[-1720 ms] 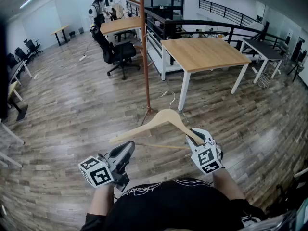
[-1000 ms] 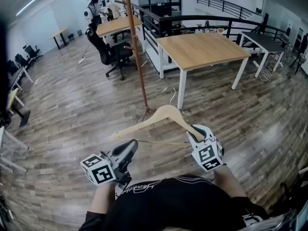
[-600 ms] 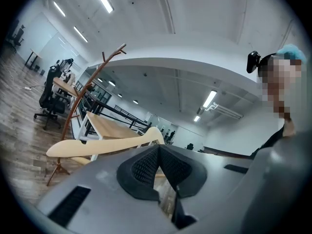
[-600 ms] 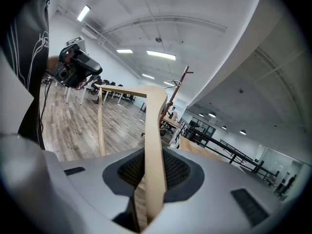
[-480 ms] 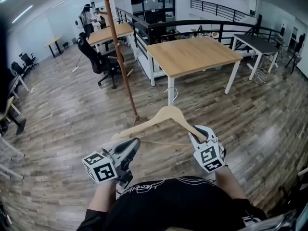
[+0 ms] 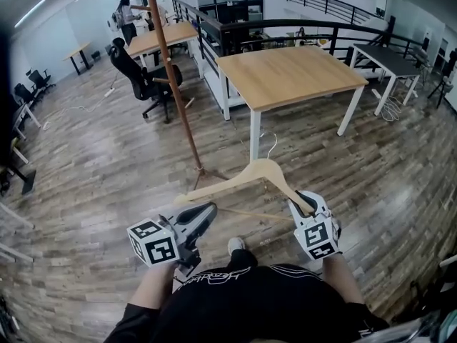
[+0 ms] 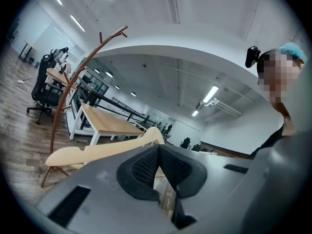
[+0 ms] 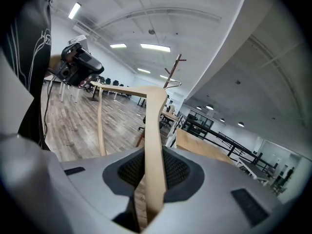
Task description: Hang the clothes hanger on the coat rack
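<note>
Right now my right gripper [image 6: 301, 199] grips one arm of the wooden hanger [image 6: 243, 176], which hangs short of the coat rack [image 6: 175, 84], right of its pole and not touching it. My left gripper [image 6: 207, 211] is closed on nothing.

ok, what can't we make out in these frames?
- Tall brown coat rack: top cut off by head view's upper edge.
- Pale wooden clothes hanger: right end buried in right gripper, head view.
- Left gripper: contact with hanger's lower rod unclear; its own body blocks both views.
- Distant person by the desks: too small, head view.
</note>
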A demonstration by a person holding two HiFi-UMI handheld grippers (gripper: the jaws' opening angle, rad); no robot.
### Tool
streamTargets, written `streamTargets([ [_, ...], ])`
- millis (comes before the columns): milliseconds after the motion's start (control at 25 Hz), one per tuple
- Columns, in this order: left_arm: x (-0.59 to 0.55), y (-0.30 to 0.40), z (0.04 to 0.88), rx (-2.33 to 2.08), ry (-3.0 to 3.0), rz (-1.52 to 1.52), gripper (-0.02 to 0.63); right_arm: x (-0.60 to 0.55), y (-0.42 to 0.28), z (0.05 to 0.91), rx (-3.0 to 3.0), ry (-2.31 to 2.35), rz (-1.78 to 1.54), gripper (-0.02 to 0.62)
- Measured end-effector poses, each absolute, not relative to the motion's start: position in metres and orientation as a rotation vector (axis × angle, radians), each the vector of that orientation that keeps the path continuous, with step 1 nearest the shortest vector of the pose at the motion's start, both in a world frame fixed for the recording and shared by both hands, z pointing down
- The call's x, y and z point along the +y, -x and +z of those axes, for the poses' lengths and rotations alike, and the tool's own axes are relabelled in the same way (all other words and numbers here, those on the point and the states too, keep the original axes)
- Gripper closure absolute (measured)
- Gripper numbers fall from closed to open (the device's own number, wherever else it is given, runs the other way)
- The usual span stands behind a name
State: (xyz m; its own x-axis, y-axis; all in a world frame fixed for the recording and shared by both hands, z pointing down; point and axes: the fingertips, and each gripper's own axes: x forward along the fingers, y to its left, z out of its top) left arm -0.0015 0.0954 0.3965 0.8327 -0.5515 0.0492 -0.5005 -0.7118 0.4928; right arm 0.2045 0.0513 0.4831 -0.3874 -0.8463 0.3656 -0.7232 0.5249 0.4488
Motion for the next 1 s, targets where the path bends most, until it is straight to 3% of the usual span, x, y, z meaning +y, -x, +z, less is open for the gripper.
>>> streamTargets([
  [360,-0.054,0.018,0.418,-0.798,-2.498,-0.099,0.6,-0.087,-0.187,0.487,-2.137,-1.228,-0.317,0.48],
  [1000,-0.213,0.142,0.414,-1.03,-2.421,-0.231,0.6,-0.283,-0.062,0.466,-2.194,-0.995,-0.458,0.48],
])
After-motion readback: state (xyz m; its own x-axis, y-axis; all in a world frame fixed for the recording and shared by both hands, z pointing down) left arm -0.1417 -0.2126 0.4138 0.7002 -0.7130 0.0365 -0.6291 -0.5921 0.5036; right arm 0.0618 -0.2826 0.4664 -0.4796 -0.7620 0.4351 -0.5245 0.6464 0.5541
